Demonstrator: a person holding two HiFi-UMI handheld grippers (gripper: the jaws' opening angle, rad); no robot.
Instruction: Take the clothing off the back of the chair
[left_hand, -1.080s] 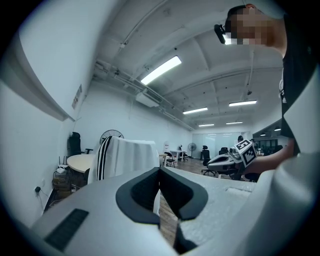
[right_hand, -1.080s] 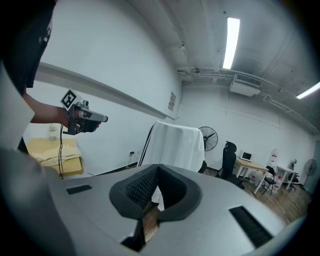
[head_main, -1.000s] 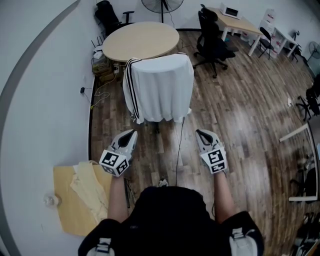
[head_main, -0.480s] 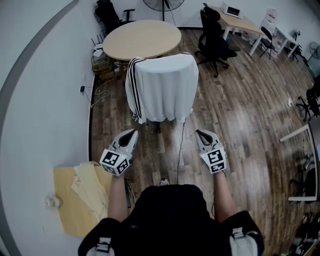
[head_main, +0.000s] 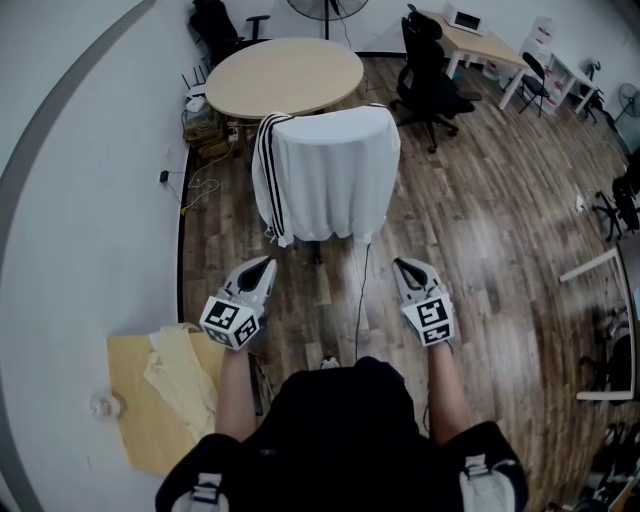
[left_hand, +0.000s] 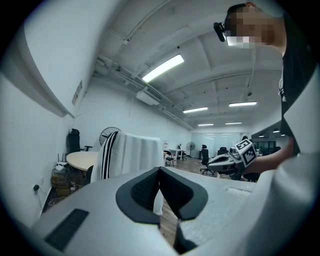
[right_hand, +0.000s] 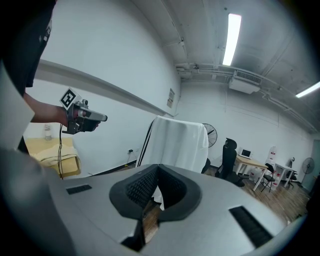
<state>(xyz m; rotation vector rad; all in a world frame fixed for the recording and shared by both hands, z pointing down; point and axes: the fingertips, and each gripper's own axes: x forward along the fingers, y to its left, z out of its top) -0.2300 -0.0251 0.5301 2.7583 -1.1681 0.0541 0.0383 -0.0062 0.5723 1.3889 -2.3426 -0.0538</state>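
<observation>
My left gripper (head_main: 262, 266) and right gripper (head_main: 400, 265) are both clenched, nothing in them. Clothing (head_main: 325, 170), white with black stripes, is at 12 o'clock, draped over chair (head_main: 316, 252) back, well apart from both. Table (head_main: 285, 75) beyond, 11 o'clock.

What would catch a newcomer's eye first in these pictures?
A white garment with black stripes drapes over a chair in the middle of the wooden floor, just before a round table. Nearer the camera, the left gripper and the right gripper point toward it, both shut and empty, without touching it.
</observation>
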